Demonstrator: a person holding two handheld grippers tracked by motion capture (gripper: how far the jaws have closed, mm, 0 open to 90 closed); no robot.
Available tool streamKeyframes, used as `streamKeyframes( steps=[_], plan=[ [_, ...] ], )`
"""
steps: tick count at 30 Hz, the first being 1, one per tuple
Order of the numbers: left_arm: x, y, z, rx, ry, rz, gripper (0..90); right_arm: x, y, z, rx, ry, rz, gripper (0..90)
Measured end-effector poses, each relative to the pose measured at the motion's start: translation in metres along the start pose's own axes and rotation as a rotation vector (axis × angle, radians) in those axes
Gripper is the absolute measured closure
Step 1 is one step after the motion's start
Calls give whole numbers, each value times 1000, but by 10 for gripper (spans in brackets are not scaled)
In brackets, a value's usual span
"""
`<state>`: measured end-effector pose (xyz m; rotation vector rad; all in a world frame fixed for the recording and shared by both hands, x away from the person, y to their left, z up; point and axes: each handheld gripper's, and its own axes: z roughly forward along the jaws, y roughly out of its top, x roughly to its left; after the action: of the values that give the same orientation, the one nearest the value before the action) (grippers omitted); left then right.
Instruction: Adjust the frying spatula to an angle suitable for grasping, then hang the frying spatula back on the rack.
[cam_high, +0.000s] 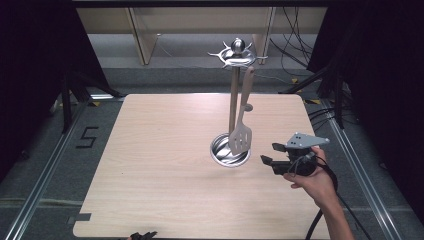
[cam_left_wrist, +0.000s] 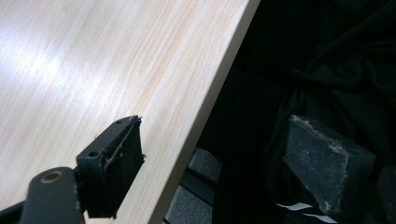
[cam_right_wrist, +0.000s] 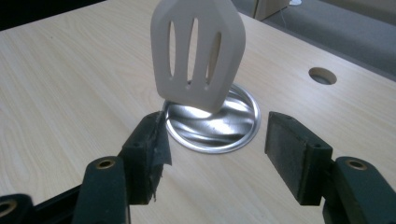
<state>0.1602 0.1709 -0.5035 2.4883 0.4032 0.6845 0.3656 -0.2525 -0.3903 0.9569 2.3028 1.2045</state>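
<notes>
Spatula (cam_right_wrist: 198, 51), pale and slotted, hung by its handle from the hooked crown of a metal utensil stand (cam_high: 233, 95), blade down over the stand's round steel base dish (cam_right_wrist: 233, 126), near the middle of the wooden table (cam_high: 165, 150). Right gripper (cam_high: 270, 153) held in the right hand (cam_high: 315, 182) just to the right of the dish, low over the tabletop, jaws spread wide with nothing between them and aimed at the blade's lower edge. Left gripper (cam_left_wrist: 219, 154) parked at the table's near edge, jaws likewise apart and empty, one over the wood and one past the edge.

Step in hand, judged from the pose: approach for a grasp on the hanging spatula. For a clean grasp:
- raise the right gripper (cam_right_wrist: 215, 140) so that the pads meet the blade, or the neck above the slots, and not the dish rim;
- square the jaws to the flat faces, one on each side;
- close gently, since a freely hung tool is likely to swing at first contact;
- lift straight up to clear the hook before drawing away, to avoid tipping the stand.

Writing: a figure "5" (cam_high: 86, 136) marked in dark tape on the floor left of the table. No brand or label legible on spatula, stand or grippers.
</notes>
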Motion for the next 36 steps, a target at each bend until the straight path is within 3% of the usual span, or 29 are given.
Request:
streamKeyframes(
  steps=[3, 4, 5, 7, 9, 10, 12, 14, 15, 17, 19, 21, 22, 24, 25, 27, 28, 29, 30, 32, 36],
  plan=[
    [0, 0, 0, -3, -2, -1, 184, 1, -3, 1, 20, 2, 13, 397],
    [1, -1, 0, 0, 1, 2, 184, -2, -4, 2, 14, -8, -13, 397],
    [0, -1, 1, -1, 11, -1, 184, 0, -4, 3, 29, 4, 2, 396],
    [1, -1, -1, -5, -10, -5, 184, 1, -6, 4, 26, -4, 11, 395],
    [0, -1, -1, -3, -10, -4, 184, 0, -7, 6, 33, 2, -11, 395],
    [-1, -1, 2, -1, 30, -1, 184, 1, -9, 6, 49, 6, 6, 395],
    [-1, -1, 1, 0, 26, -1, 184, 1, -9, 6, 50, 3, 2, 394],
    [-1, -1, 1, -1, 23, -1, 184, -1, -10, 8, 30, 8, -31, 393],
    [-1, -1, 1, -1, 25, -2, 184, 2, -11, 7, 45, 10, 11, 393],
    [-1, -1, 1, 1, 18, -2, 184, -1, -12, 7, 33, 6, -22, 391],
    [-1, -1, 1, 2, 24, 1, 184, 1, -14, 6, 47, 9, 7, 389],
    [-1, -1, -1, 0, -7, 0, 184, -1, -15, 6, 41, 4, -4, 388],
    [-2, -1, 0, -3, -8, 0, 184, 1, -16, 6, 44, 10, 17, 388],
    [-2, -2, 0, -3, -6, 3, 185, -2, -18, 7, 41, 7, -15, 387],
    [-1, -1, -1, 2, -7, 4, 184, -2, -19, 6, 52, 5, 1, 386],
    [-1, -1, -3, 10, -10, 9, 183, -2, -20, 6, 49, 3, -11, 385],
    [-1, -1, -2, 8, -11, 10, 184, 0, -21, 6, 65, 11, 16, 384],
    [-2, -1, -1, 3, 14, 9, 184, 1, -22, 5, 65, 11, 10, 384],
    [-2, -1, -1, 8, 17, 14, 184, 0, -23, 6, 60, 18, -14, 383],
    [-3, -1, 1, 1, 19, 6, 184, 0, -24, 6, 64, 23, -18, 383],
    [-4, -1, 1, -3, 25, 8, 184, 4, -27, 6, 75, 11, 12, 384]
  ],
)
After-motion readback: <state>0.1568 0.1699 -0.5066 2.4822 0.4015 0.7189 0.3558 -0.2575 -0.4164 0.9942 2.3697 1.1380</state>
